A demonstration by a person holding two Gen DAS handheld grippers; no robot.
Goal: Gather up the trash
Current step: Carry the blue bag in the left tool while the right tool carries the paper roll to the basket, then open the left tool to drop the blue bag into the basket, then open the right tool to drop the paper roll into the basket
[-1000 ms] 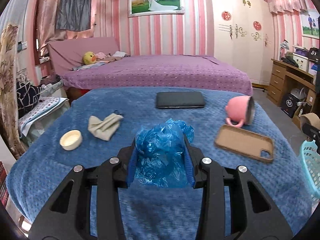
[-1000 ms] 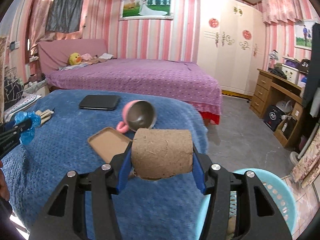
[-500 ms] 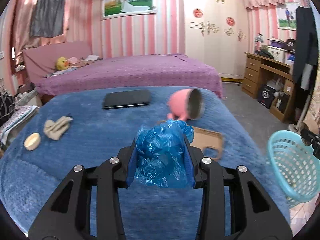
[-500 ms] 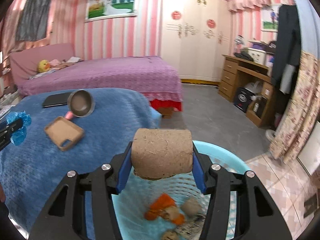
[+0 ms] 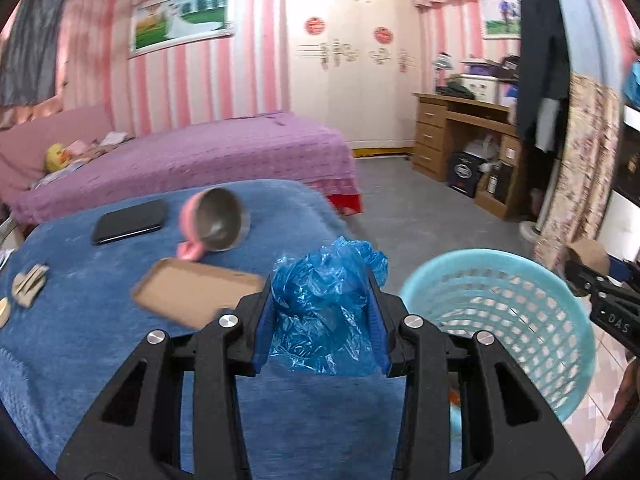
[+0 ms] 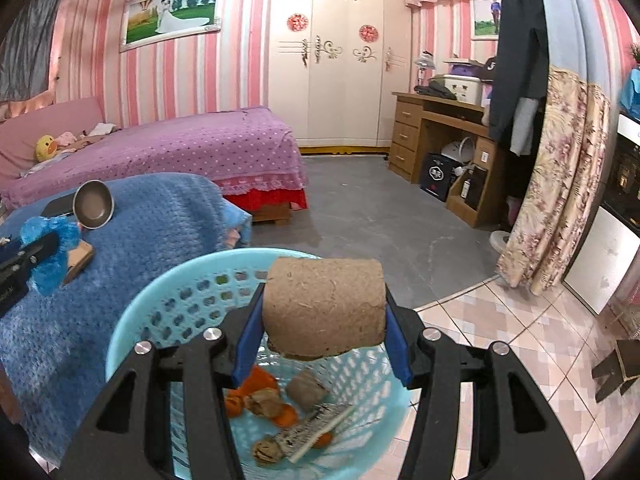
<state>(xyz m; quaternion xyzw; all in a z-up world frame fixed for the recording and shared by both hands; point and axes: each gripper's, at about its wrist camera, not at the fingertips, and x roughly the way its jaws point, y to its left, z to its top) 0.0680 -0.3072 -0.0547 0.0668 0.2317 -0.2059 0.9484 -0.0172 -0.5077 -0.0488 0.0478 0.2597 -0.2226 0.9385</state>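
Trash's basically delivered: both claws swung off the bed, right claw (image 6: 325, 354) pinching the cardboard roll (image 6: 325, 312) over the basket (image 6: 160, 300), left claw (image 5: 322, 330) pinching the blue bag (image 5: 324, 308) just beside it.

A crumpled translucent blue plastic bag (image 5: 326, 308) is showing between blue pads on the black left gripper (image 5: 322, 316), while a speckled brown cardboard roll (image 6: 325, 306) is sitting between the same blue pads on the black right gripper (image 6: 324, 332). Below it, a pale turquoise basket (image 6: 132, 320) with a lattice of holes is showing orange peel (image 6: 256, 384) and brown scraps inside. A textured blue blanket (image 5: 80, 320) is carrying a pink cup (image 5: 208, 224) with a metal-grey inside, a tan phone case (image 5: 192, 292) and a black tablet (image 5: 128, 220), with a purple dotted bedspread (image 6: 180, 148) and pink-and-white striped walls (image 6: 240, 44) behind.
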